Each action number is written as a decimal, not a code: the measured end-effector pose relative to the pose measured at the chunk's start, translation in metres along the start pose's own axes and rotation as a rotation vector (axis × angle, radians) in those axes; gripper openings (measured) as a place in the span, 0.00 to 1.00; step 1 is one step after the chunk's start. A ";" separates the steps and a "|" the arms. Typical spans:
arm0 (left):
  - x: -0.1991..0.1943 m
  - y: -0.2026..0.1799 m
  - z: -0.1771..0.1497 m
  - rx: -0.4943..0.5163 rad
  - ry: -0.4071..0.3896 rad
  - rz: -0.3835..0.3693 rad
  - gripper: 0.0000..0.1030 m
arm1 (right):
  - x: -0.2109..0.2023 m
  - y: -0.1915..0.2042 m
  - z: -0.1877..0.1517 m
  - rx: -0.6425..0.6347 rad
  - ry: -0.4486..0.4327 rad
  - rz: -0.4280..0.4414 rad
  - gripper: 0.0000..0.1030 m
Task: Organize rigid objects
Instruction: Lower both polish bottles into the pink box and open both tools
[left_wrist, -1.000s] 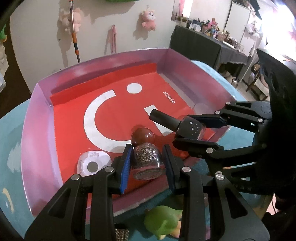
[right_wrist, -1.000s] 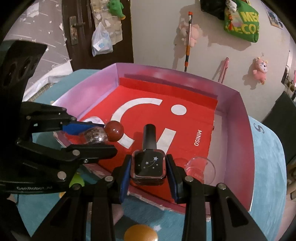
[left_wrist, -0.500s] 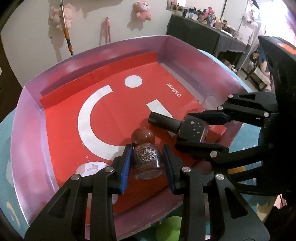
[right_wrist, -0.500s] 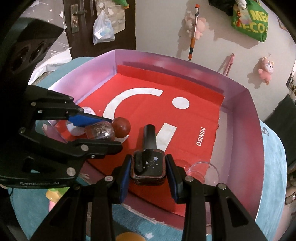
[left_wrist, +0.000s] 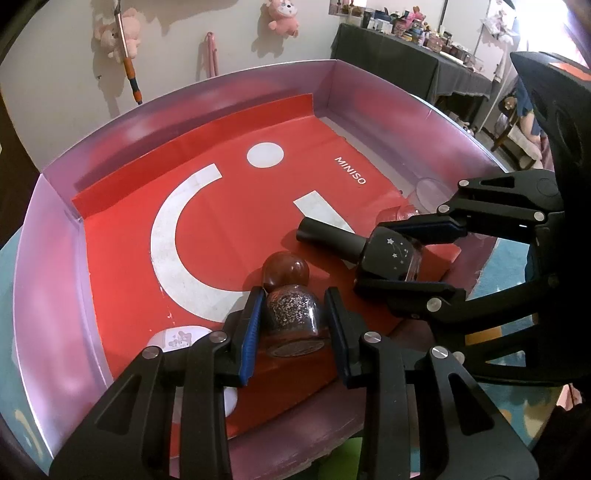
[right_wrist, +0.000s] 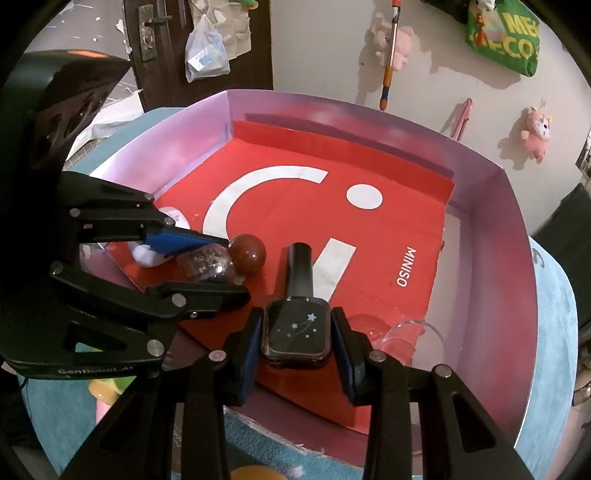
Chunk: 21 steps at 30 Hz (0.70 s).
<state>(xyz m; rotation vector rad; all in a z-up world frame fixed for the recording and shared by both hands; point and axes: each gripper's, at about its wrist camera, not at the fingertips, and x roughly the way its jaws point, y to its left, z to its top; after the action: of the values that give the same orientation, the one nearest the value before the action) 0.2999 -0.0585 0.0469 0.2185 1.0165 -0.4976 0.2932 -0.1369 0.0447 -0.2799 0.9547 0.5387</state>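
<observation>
the box (left_wrist: 55, 258) has tall pinkish walls on all sides, and its red miniso liner (left_wrist: 229, 221) is bare from the centre out to 12 o'clock and 10 o'clock, the widest free floor. the crowded part is the near edge: a white round item (left_wrist: 173, 338) at 7 o'clock by the left wall and a clear glass piece (right_wrist: 413, 334) at 4 o'clock by the right wall.

the left gripper (left_wrist: 293, 321) tilts steeply down over the near wall, jaws clamped on the glitter bottle (left_wrist: 291, 314), whose round brown cap (left_wrist: 286, 269) points to 12 o'clock. beside it at 3 o'clock, the right gripper (right_wrist: 297, 338) angles down likewise, jaws closed on the dark star-print bottle (right_wrist: 297, 328), whose black cap (right_wrist: 300, 269) lies toward 12 o'clock, low over the liner.
</observation>
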 end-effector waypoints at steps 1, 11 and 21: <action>0.000 0.000 0.000 0.000 -0.002 0.002 0.30 | 0.000 0.000 0.000 0.000 0.002 0.001 0.37; 0.000 -0.001 -0.001 0.007 -0.003 0.008 0.30 | 0.002 0.000 0.001 -0.003 0.013 0.002 0.37; -0.001 -0.001 0.000 -0.003 -0.003 0.002 0.31 | 0.003 0.001 0.001 -0.004 0.015 0.003 0.37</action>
<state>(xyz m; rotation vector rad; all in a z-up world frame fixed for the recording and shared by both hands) 0.2988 -0.0591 0.0474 0.2159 1.0144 -0.4937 0.2948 -0.1348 0.0426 -0.2863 0.9685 0.5423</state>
